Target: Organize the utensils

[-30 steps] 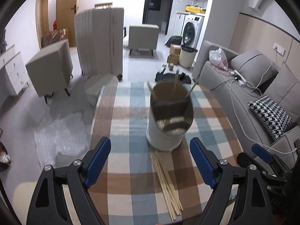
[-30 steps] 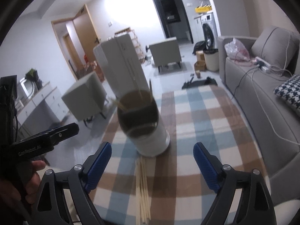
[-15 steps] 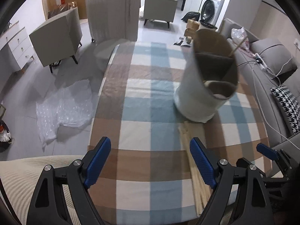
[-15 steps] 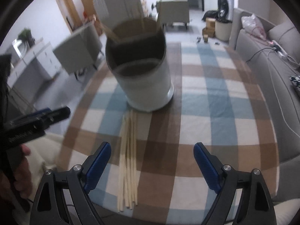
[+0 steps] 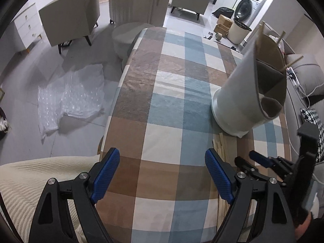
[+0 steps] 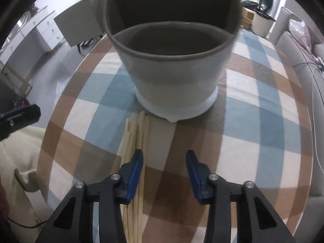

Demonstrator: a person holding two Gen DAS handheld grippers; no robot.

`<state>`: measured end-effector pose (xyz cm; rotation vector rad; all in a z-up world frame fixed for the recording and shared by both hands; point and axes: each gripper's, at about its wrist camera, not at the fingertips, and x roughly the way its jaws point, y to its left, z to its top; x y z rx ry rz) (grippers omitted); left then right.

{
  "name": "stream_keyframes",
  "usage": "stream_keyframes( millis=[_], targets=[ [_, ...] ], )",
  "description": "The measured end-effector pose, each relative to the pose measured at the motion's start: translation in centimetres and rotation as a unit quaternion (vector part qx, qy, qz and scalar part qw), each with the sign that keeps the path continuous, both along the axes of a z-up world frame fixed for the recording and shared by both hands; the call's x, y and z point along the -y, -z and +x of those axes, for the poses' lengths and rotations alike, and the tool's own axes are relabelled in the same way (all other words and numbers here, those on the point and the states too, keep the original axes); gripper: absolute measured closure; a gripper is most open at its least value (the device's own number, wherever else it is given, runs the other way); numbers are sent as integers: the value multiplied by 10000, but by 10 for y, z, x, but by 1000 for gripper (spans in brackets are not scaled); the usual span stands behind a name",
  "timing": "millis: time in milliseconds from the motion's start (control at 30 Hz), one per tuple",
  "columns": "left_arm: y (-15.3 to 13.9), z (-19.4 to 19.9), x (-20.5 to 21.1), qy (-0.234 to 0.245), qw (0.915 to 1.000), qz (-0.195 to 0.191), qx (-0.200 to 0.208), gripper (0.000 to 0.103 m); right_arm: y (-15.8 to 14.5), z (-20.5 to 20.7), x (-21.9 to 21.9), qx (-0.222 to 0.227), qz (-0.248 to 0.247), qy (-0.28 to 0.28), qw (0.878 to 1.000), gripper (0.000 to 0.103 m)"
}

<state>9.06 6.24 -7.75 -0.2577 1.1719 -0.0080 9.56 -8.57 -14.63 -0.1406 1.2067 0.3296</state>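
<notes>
A grey-white round utensil holder (image 6: 174, 77) with inner dividers stands on the checked tablecloth (image 6: 253, 121); a few chopsticks (image 5: 293, 60) stick out of it. A bundle of pale wooden chopsticks (image 6: 135, 133) lies flat just in front of it, also visible in the left wrist view (image 5: 222, 143). My right gripper (image 6: 165, 158) hangs low over the bundle's right edge with its jaws closing; its left finger covers some sticks, one lies just inside it, and the pads press on nothing. My left gripper (image 5: 162, 162) is open over bare cloth, left of the bundle.
The table's left edge (image 5: 113, 109) drops to a floor with a plastic sheet (image 5: 70, 93) and an armchair (image 5: 70, 20). A grey sofa (image 6: 299, 46) runs along the right side. Cream ribbed fabric (image 5: 30, 178) lies at the near left corner.
Both grippers have come down toward the table. The right one moved in close over the chopstick bundle and its jaws narrowed. The left view swung left, leaving the holder at its right.
</notes>
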Motion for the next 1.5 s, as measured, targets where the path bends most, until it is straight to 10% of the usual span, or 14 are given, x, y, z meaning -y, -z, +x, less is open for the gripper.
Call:
stream_keyframes(
  millis=[900,967,1500],
  targets=[
    [15,8,-27,-467,9975,-253,-456,20,14,21,-33,79,-328,-349,9988,77],
    [17,8,-28,-516,9972,-200,-512,20,14,19,-32,89,-262,-348,9990,91],
    [46,4,30,617,9919,-122,-1105,20,-40,-13,85,386,1552,1468,9761,98]
  ],
)
